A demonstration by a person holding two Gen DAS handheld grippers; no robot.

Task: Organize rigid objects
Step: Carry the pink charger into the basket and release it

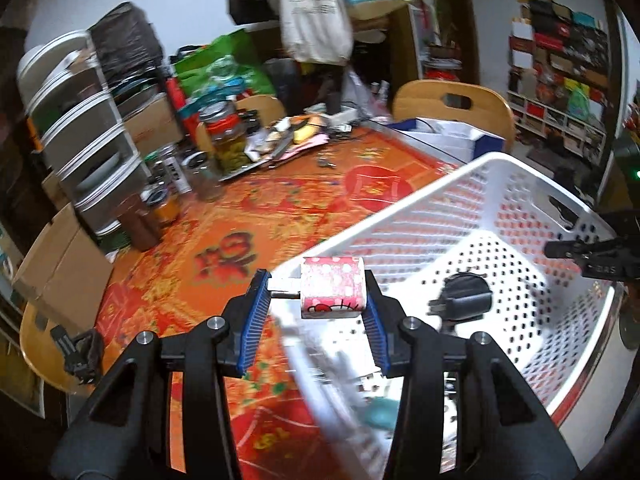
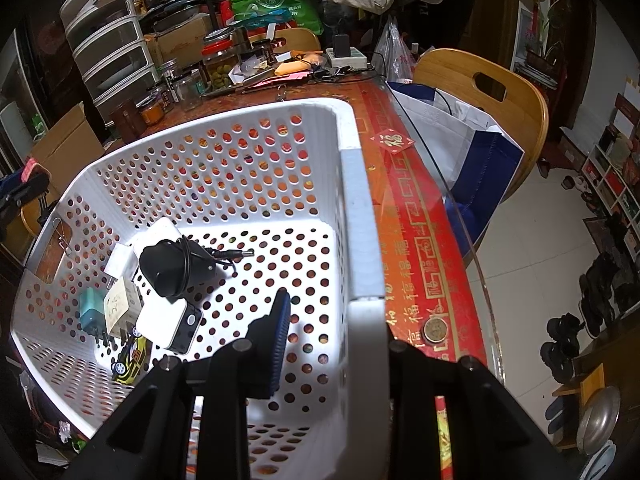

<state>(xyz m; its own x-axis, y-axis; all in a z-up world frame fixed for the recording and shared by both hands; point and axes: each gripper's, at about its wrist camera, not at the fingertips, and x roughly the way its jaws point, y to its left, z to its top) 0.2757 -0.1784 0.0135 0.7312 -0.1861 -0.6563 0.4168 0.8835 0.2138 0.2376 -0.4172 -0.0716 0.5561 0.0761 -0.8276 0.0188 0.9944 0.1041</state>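
My left gripper [image 1: 316,284] is shut on a small pink block with white dots and a cartoon print [image 1: 332,292]. It holds the block in the air over the near rim of the white perforated basket [image 1: 520,184]. In the right wrist view my right gripper [image 2: 340,320] is shut on the basket's side wall [image 2: 360,220], with one blue pad [image 2: 280,328] inside and the other finger hidden outside. On the basket's floor lie a black power adapter [image 2: 176,268], a teal plug [image 2: 90,312], a white and black device [image 2: 170,324] and a yellow toy car [image 2: 130,356].
The basket stands on a red and gold tablecloth [image 1: 224,256] under glass. Jars [image 1: 228,140], stacked plastic drawers [image 1: 88,132] and clutter fill the table's far side. A wooden chair [image 2: 488,92] with a white and blue bag [image 2: 460,136] stands beside the table. A coin [image 2: 436,330] lies near the edge.
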